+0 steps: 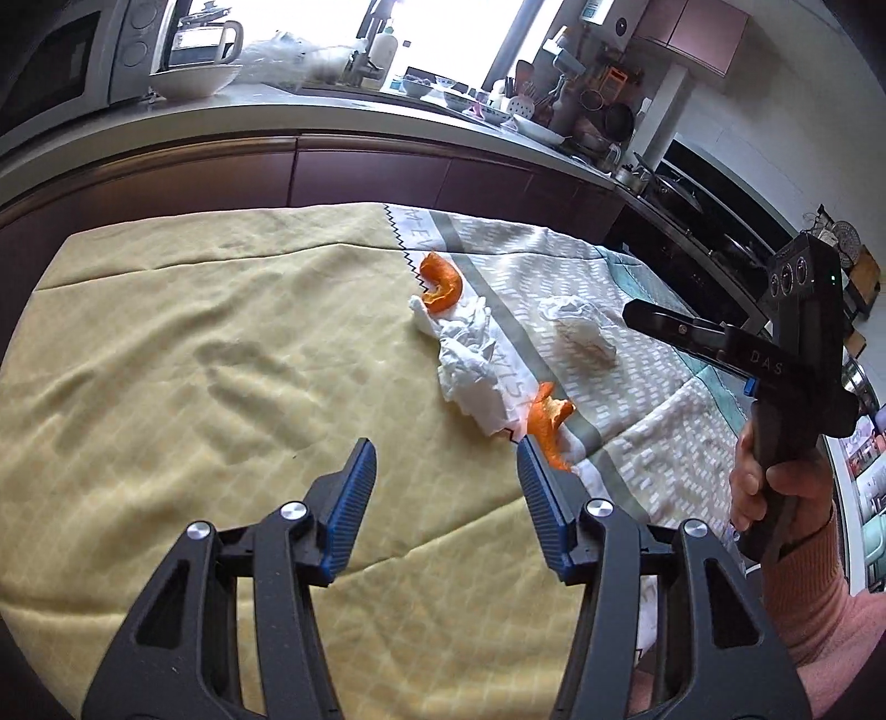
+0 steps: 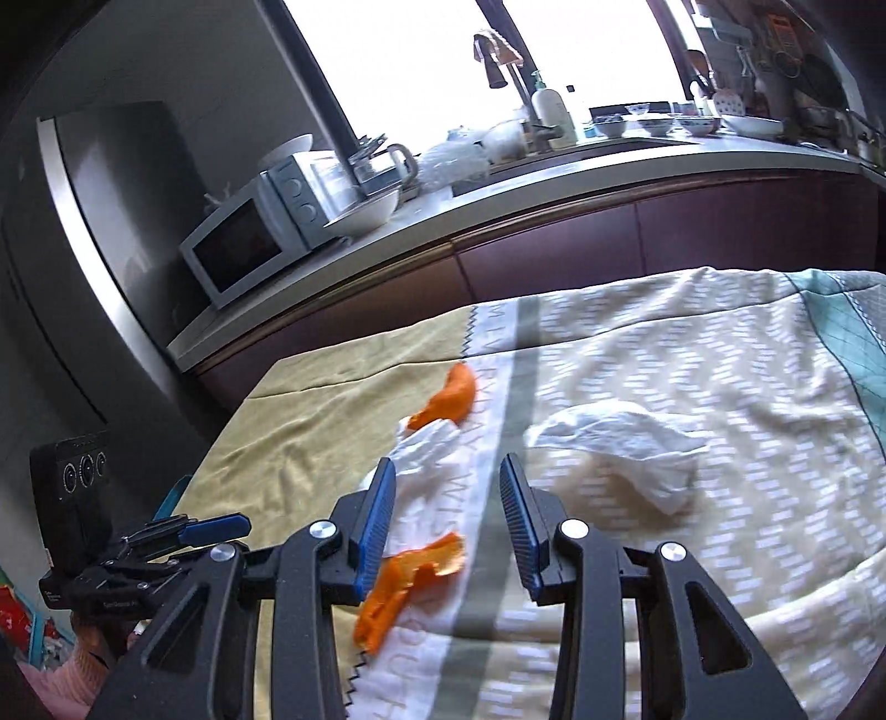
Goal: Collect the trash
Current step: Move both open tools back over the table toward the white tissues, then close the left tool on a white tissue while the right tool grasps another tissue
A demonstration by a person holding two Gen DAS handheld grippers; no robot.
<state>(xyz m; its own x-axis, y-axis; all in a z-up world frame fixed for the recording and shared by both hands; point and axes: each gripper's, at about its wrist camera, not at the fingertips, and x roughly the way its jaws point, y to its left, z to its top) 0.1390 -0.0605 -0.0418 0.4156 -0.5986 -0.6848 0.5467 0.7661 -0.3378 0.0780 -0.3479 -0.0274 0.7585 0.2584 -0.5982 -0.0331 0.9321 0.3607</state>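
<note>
Above the cloth [image 1: 166, 332], left gripper [image 1: 446, 451] and right gripper [image 2: 448, 471] both released, empty, near orange peel [image 2: 410, 587].

Bright daylight is pouring in through the big window [image 1: 443, 39], which is glaring pure white. The tablecloth [image 1: 194, 343] is looking soft and evenly lit. The right wrist view is blurring. Straight lines are bending near dark, round edges.
</note>
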